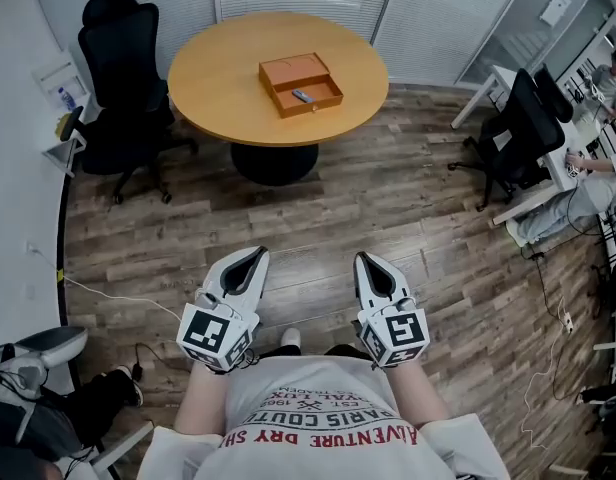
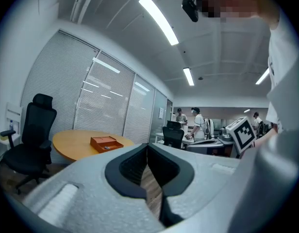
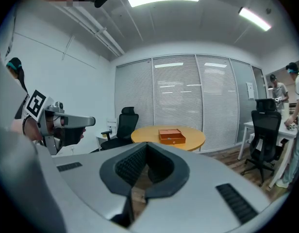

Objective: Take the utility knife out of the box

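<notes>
Left tool (image 1: 256, 254), right tool (image 1: 364, 259): both closed

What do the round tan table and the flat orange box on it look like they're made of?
Round tan table: likely wood or laminate, smooth satin; even honey colour, soft sheen. Flat orange box: perhaps board or leatherette, matte; uniform colour, crisp edges, too distant to be sure.

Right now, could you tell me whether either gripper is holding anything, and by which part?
Nothing is held. The left gripper and right gripper are both shut and empty; the knife lies in the box on the table.
</notes>
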